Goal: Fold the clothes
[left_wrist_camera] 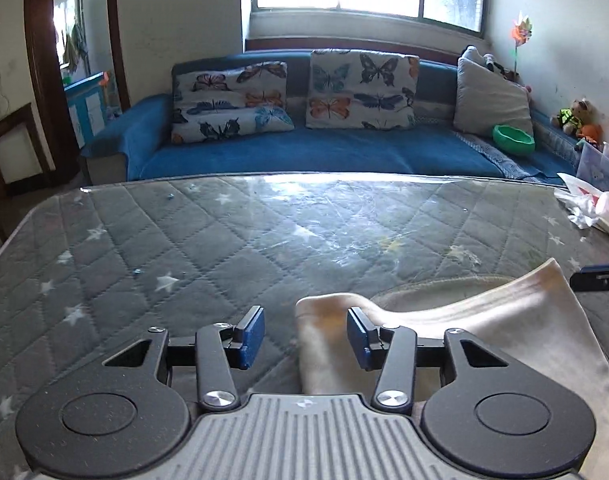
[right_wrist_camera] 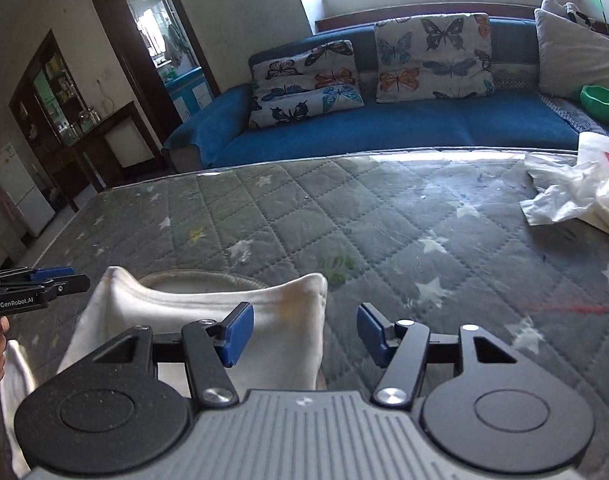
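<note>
A cream garment (left_wrist_camera: 504,320) lies folded on the grey quilted table top (left_wrist_camera: 224,240), its round neckline facing the sofa. My left gripper (left_wrist_camera: 304,336) hovers open over the garment's left corner; its blue pads do not press the cloth. My right gripper (right_wrist_camera: 304,332) stands open over the right corner of the same garment (right_wrist_camera: 176,308), with cloth under the left pad only and nothing gripped. Each gripper shows at the edge of the other's view: the right gripper (left_wrist_camera: 584,276) at the far right, the left gripper (right_wrist_camera: 70,276) at the far left with a hand below it.
Crumpled white plastic bags (right_wrist_camera: 564,196) lie at the table's right edge. Behind the table stands a blue sofa (left_wrist_camera: 304,152) with butterfly cushions and a green bowl (left_wrist_camera: 512,140). A doorway and dark cabinets are on the left.
</note>
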`<move>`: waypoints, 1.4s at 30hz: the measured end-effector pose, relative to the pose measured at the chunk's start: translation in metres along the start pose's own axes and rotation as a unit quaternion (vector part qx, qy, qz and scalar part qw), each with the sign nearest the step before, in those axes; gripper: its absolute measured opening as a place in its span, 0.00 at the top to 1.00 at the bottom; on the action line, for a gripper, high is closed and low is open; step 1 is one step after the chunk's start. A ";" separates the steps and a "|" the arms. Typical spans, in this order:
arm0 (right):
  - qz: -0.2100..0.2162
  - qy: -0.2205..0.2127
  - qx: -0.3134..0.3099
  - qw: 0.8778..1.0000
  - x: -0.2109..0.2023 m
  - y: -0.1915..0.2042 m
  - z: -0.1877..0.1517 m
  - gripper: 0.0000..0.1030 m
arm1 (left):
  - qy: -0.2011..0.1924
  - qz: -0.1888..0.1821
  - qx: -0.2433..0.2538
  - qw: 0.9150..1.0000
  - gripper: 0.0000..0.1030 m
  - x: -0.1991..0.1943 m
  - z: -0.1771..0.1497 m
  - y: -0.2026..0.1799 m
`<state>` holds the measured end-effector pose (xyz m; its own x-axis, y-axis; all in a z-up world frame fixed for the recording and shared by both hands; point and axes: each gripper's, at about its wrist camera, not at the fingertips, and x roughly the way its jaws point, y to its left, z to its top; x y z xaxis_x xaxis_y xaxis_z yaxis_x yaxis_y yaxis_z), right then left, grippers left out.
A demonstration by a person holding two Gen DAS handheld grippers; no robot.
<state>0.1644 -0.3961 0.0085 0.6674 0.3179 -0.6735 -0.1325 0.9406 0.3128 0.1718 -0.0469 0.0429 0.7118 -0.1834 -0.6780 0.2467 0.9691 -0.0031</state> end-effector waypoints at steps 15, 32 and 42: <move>0.079 -0.024 0.015 0.996 -0.011 -0.003 -0.004 0.96 | -0.016 -0.056 -0.013 0.998 0.97 0.011 -0.001 0.003; 0.173 0.062 -0.317 0.931 -0.086 0.132 -0.108 0.96 | -0.053 -0.034 0.026 0.998 0.71 -0.015 -0.006 0.008; 0.078 0.006 -0.317 0.945 -0.073 0.130 -0.086 0.62 | -0.019 -0.026 0.012 0.999 0.47 0.015 0.006 0.007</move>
<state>0.0349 -0.2869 0.0408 0.5960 0.4569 -0.6603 -0.6440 0.7632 -0.0533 0.1879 -0.0435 0.0368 0.7221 -0.2402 -0.6488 0.2992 0.9540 -0.0202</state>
